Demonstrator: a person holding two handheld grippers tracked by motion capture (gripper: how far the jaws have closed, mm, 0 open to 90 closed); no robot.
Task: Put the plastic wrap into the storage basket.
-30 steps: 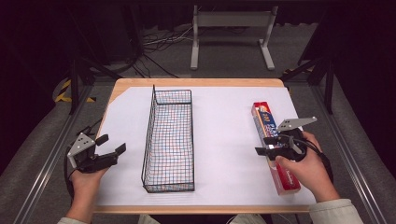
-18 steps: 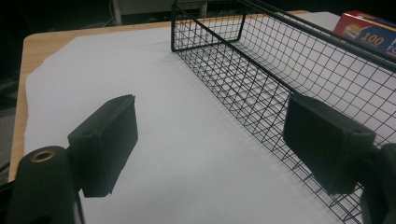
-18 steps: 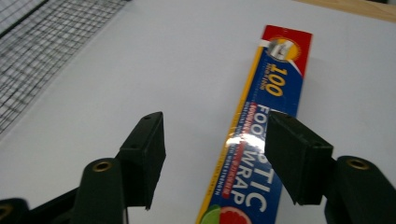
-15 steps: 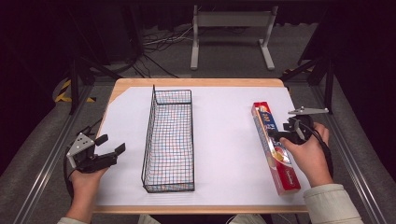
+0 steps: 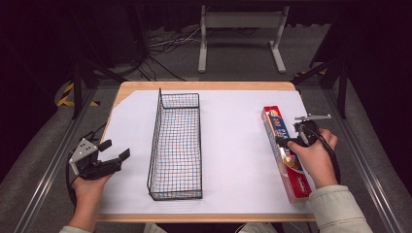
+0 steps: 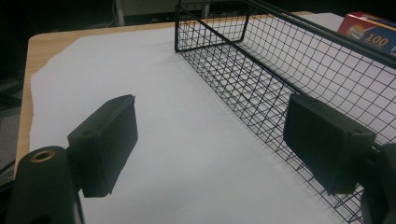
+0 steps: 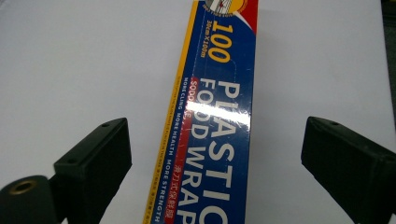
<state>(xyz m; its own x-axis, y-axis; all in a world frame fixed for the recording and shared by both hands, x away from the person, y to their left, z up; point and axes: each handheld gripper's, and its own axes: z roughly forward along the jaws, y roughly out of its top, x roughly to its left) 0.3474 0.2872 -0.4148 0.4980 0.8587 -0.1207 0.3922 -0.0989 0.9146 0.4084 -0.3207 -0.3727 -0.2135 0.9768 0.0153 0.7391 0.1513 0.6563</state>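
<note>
Desk under white sheet. Wire basket left of centre, lengthwise. Plastic wrap box flat along right edge. Right claw spread wide, straddling box, not touching. Left claw spread wide, beside basket, holding nothing.

A lab-like recording bay: paper-covered table, metal rails, floor cables, dark curtained surroundings.
</note>
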